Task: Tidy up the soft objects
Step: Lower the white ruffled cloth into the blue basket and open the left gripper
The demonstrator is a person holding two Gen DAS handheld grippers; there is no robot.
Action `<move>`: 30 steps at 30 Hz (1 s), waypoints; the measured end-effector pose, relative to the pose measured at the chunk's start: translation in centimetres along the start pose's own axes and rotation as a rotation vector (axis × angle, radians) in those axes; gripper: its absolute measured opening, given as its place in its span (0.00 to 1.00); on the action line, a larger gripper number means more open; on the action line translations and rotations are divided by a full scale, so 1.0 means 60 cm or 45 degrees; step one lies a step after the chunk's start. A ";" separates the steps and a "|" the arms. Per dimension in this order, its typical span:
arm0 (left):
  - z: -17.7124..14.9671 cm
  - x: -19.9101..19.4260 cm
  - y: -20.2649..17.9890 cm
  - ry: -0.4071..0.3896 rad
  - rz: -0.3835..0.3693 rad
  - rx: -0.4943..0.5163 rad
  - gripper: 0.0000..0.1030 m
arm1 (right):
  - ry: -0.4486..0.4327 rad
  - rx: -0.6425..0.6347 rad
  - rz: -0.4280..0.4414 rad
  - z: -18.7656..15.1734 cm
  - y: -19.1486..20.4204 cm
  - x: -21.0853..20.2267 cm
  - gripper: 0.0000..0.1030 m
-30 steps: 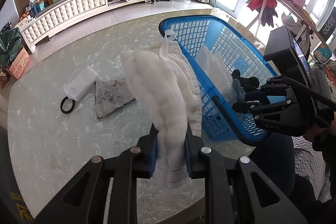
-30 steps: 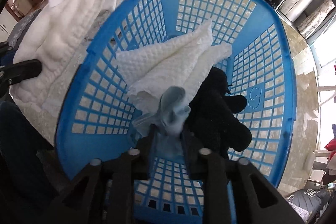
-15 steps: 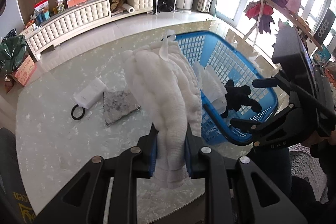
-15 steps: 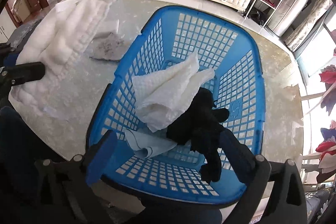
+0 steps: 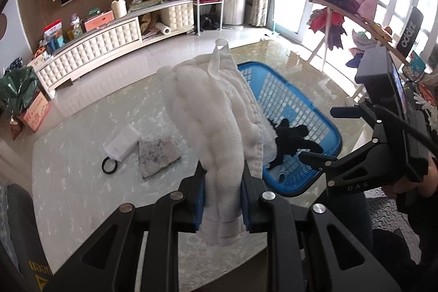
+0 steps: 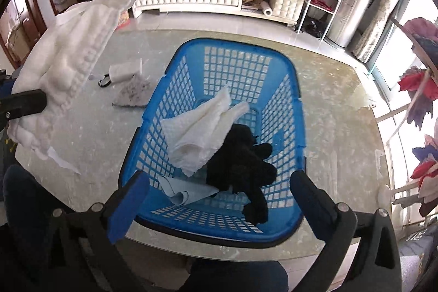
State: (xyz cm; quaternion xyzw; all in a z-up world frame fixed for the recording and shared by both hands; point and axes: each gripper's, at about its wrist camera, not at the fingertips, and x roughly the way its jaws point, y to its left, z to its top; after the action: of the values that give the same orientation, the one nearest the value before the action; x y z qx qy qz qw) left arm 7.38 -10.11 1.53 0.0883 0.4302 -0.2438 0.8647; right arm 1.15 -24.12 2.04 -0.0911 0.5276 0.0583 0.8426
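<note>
While the left gripper clamps the white quilted cloth above the table's near edge, the right gripper gapes empty; next, carry the cloth into the blue basket.

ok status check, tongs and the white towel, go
Left tongs shut on white quilted towel, held up beside blue basket. Right tongs open, empty, above basket's near rim. Nothing blocking the basket.
</note>
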 end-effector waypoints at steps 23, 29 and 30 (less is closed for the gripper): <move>0.097 0.093 -0.102 0.114 -0.077 0.168 0.19 | -0.039 0.120 0.015 -0.019 -0.129 0.002 1.00; 0.116 0.156 -0.113 0.185 -0.093 0.181 0.19 | -0.019 0.127 0.029 -0.011 -0.155 0.026 1.00; 0.120 0.171 -0.112 0.200 -0.100 0.180 0.19 | -0.016 0.129 0.028 -0.009 -0.158 0.030 1.00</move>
State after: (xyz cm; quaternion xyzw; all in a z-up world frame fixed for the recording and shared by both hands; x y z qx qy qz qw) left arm 14.35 -22.07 -1.74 0.1512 0.4815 -0.2995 0.8097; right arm 3.31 -33.48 1.08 -0.0420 0.5256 0.0414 0.8487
